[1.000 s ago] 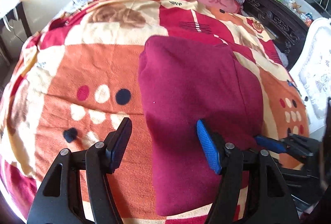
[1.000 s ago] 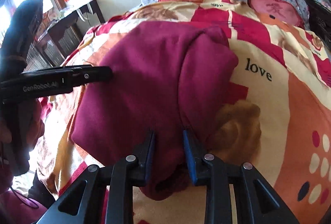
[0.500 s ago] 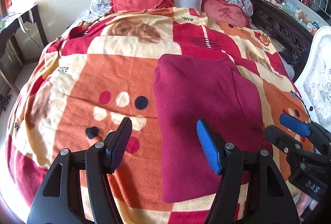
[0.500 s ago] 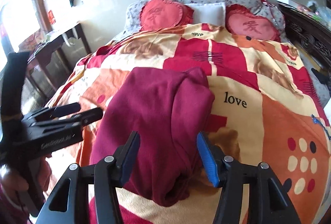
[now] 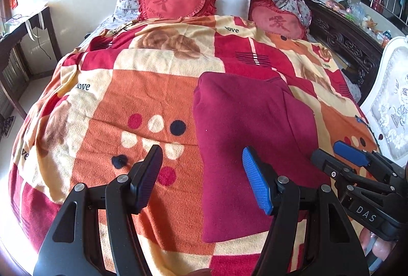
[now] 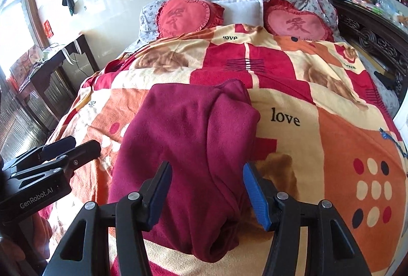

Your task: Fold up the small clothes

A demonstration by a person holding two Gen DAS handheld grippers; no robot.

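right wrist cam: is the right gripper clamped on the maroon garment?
No. The right gripper has its jaws apart with nothing pinched, and the maroon garment lies loose on the blanket beyond them.

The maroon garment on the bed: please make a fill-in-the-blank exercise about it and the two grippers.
1. The maroon garment lies folded on the patterned ____.
2. The jaws of the right gripper, which have just been opening, are ____ and hold nothing.
3. The left gripper is open and holds ____.
4. At the head of the bed lie two red ____-shaped cushions.

Missing words: blanket; open; nothing; heart
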